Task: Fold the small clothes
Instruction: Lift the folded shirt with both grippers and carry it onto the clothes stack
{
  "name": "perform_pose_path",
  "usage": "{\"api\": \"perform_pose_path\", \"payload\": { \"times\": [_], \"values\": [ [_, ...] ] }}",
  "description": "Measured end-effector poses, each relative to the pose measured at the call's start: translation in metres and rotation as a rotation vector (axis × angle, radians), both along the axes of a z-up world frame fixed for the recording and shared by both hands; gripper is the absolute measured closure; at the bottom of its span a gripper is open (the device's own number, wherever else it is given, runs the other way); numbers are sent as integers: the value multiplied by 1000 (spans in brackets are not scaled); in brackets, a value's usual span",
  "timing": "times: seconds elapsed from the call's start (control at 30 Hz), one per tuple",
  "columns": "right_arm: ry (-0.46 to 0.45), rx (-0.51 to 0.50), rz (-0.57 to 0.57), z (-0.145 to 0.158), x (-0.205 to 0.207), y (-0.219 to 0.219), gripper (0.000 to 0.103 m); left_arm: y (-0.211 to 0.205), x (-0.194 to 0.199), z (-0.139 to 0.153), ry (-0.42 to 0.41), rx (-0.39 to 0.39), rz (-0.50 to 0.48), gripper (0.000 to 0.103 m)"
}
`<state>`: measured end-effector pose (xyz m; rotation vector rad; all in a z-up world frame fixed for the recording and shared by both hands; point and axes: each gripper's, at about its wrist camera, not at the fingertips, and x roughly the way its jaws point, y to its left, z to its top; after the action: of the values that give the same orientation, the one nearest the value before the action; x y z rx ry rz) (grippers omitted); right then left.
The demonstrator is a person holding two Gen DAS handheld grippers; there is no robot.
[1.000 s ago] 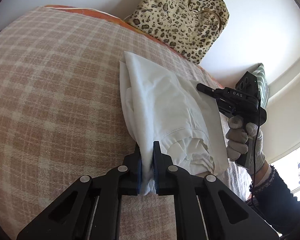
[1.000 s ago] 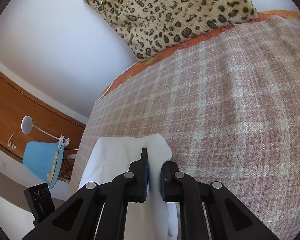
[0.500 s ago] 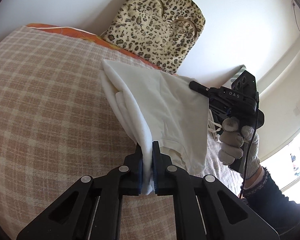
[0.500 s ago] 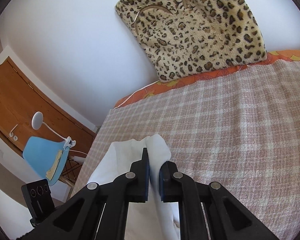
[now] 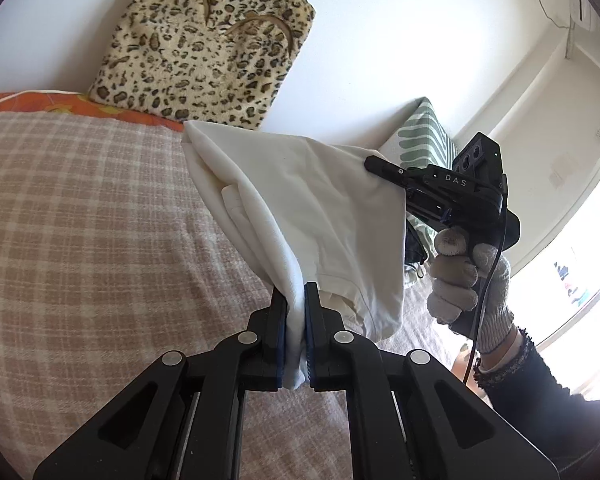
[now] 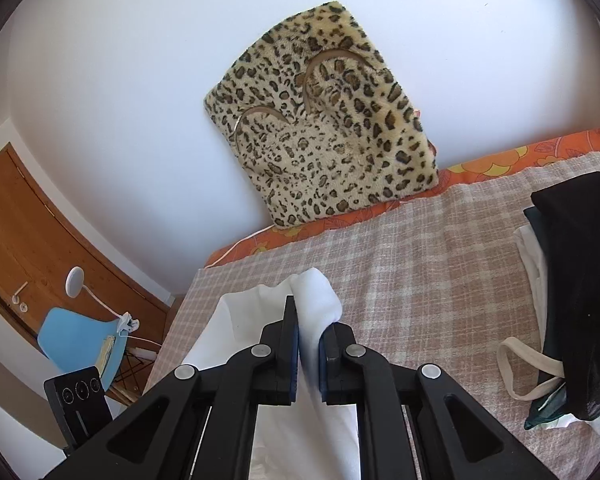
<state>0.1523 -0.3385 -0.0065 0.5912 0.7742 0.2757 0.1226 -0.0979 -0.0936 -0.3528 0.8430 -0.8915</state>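
The left tongs (image 5: 296,320) are clamped on a bunched edge of the white cotton garment (image 5: 320,220), and the right tongs (image 6: 308,344) pinch another corner of the same cloth. The garment hangs stretched between them above the bed with its pink-and-cream checked blanket (image 5: 80,220). A gloved hand (image 5: 464,280) carries the right tool. A leopard-print fur bag (image 6: 324,128) leans against the white wall. A pile of dark and white clothes (image 6: 572,288) lies on the blanket at the right.
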Motion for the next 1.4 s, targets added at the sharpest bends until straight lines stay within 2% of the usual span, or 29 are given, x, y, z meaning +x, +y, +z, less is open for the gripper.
{"api": "perform_pose_path", "payload": {
  "times": [0.5, 1.03, 1.17, 1.4],
  "values": [
    [-26, -86, -169, 41, -49, -136, 98, -116, -5, 29, -85, -17, -173, 97],
    [-19, -236, -291, 73, -42, -261, 98, -257, 14, 44, -156, -16, -301, 97],
    [-4, -269, -309, 68, -28, -287, 98, -282, 19, 40, -179, 0, -315, 97],
    [31, -286, -313, 39, 3, -318, 98, -310, 33, 20, -178, 45, -317, 97]
  ]
}}
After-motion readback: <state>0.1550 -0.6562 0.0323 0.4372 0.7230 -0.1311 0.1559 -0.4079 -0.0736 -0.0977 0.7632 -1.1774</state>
